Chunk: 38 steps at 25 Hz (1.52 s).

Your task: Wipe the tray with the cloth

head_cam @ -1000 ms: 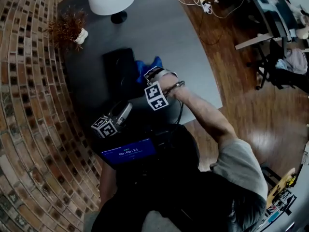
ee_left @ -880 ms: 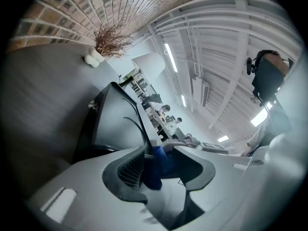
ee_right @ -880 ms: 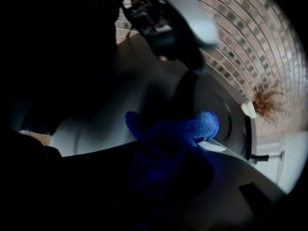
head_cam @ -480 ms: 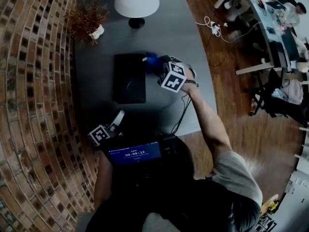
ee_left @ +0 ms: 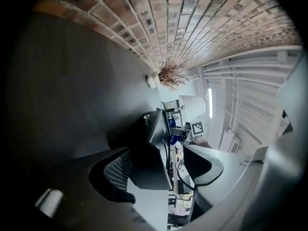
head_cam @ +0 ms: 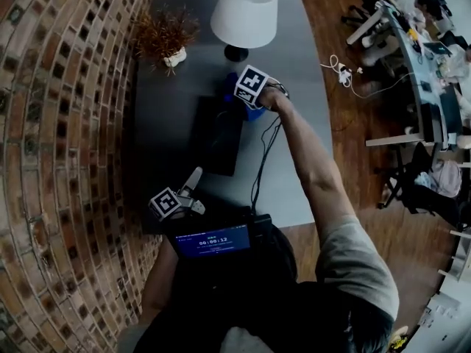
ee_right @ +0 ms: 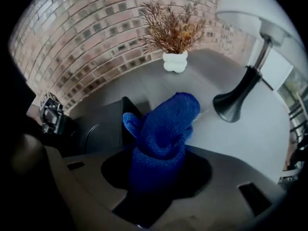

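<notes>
A black tray (head_cam: 215,137) lies flat on the grey table (head_cam: 294,168). My right gripper (head_cam: 250,100) hangs over the tray's far right corner, pointing steeply down. It is shut on the bunched blue cloth (ee_right: 162,129), whose free end sticks out past the right gripper (ee_right: 159,177) above the table. A bit of the cloth (head_cam: 254,112) shows under the marker cube. My left gripper (head_cam: 194,175) lies low at the tray's near left corner. Its jaws have just been opening and the left gripper (ee_left: 159,170) stands open, with the dark tray end (ee_left: 153,150) between them.
A white lamp (head_cam: 245,9) with a black foot (ee_right: 236,105) stands just behind the cloth. A dried plant in a white pot (head_cam: 168,39) sits at the far left by the brick wall (head_cam: 66,123). A black cable (head_cam: 261,160) hangs from my right arm.
My right gripper has carried the cloth from the tray's right side toward its far right corner, near the lamp. The left gripper has rolled and its jaws have opened at the tray's near end.
</notes>
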Tool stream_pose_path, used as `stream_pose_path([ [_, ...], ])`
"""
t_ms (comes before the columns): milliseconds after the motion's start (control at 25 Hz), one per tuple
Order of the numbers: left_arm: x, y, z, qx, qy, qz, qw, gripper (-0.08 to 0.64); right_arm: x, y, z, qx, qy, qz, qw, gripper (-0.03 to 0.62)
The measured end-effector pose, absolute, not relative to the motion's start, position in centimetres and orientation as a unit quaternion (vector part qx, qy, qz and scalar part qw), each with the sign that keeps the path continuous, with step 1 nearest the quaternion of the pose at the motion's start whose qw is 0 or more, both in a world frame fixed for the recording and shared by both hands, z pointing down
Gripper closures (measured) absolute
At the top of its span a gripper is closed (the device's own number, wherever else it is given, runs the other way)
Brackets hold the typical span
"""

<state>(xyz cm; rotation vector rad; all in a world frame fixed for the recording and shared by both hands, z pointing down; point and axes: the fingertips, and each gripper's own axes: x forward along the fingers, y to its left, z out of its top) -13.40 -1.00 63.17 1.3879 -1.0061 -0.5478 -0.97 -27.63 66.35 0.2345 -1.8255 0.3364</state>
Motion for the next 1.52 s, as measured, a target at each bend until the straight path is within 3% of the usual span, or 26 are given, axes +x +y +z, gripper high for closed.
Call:
stream_pose_path([
  [200, -18.7, -6.5, 63.1, 0.634, -0.481, -0.21, 0.568, 0.21, 3.4, -22.5, 67.4, 0.079, -0.774, 0.175, 0.604, 0.43],
  [440, -20.1, -16.0, 62.3, 0.715, -0.462, -0.126, 0.509, 0.209, 6.2, -11.8, 68.0, 0.141, -0.812, 0.218, 0.523, 0.426],
  [600, -18.9, -15.5, 58.9, 0.769, -0.426, -0.075, 0.471, 0.208, 6.7, -7.8, 67.3, 0.185, -0.837, 0.205, 0.472, 0.422],
  [720, -15.3, -11.3, 54.2, 0.804, -0.356, -0.105, 0.465, 0.273, 8.0, -8.5, 66.7, 0.182, -0.832, 0.082, 0.518, 0.422],
  [880, -9.5, -7.1, 57.1, 0.818, -0.302, -0.057, 0.486, 0.273, 6.6, -15.6, 64.3, 0.179, -0.811, -0.096, 0.549, 0.422],
  [1000, -8.7, -6.7, 58.0, 0.819, -0.315, -0.059, 0.475, 0.278, 5.0, -17.6, 64.5, 0.117, -0.788, -0.169, 0.581, 0.42],
  [1400, -9.2, -7.4, 57.6, 0.817, -0.329, -0.074, 0.467, 0.278, 5.3, -1.9, 64.2, -0.011, -0.783, -0.171, 0.598, 0.42],
  [1520, -9.3, -7.4, 57.5, 0.815, -0.329, -0.079, 0.47, 0.278, 6.7, -3.2, 64.6, 0.008, -0.794, -0.137, 0.592, 0.42],
])
